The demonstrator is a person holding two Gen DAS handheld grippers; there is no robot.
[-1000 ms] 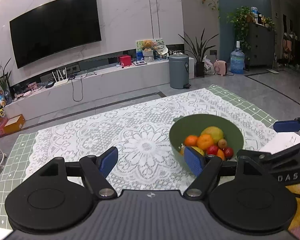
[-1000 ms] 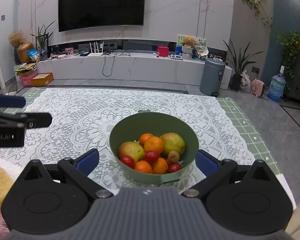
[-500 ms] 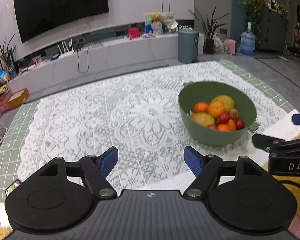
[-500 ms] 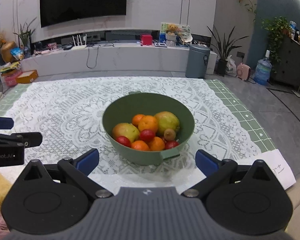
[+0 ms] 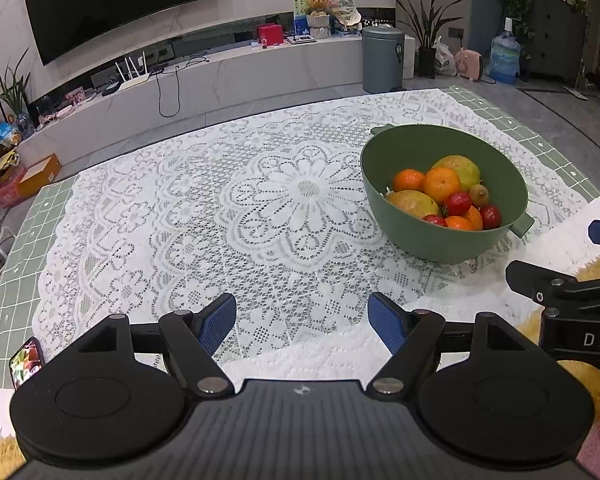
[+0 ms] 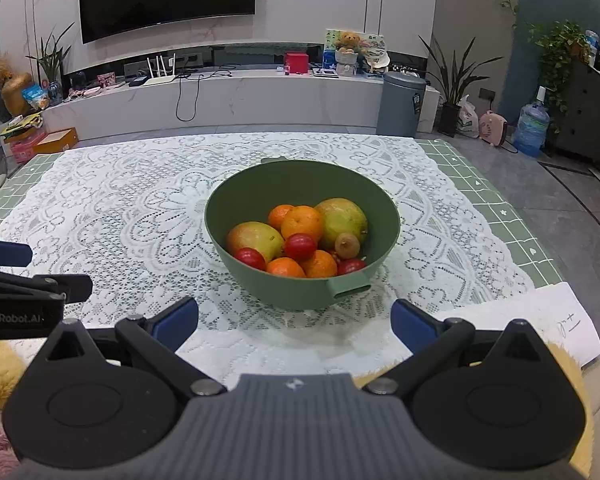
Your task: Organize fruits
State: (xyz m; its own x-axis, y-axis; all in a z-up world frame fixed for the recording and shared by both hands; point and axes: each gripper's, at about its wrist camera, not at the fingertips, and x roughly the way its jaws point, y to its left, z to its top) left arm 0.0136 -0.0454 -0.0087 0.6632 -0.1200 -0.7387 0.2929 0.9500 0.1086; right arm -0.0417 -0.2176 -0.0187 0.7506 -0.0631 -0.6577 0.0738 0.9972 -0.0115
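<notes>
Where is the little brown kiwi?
The kiwi is in the green bowl, right of the middle in the right wrist view. It sits in front of the big mango, beside a red tomato.

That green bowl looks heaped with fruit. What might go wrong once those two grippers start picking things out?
Three things, I think. The small red fruits sit loosely on the pile, so lifting an orange could send one rolling. The lace cloth has holes a gripper tip might snag. The bowl sits loose and could slide if nudged. Both grippers, including the left one, are open and empty now.
</notes>
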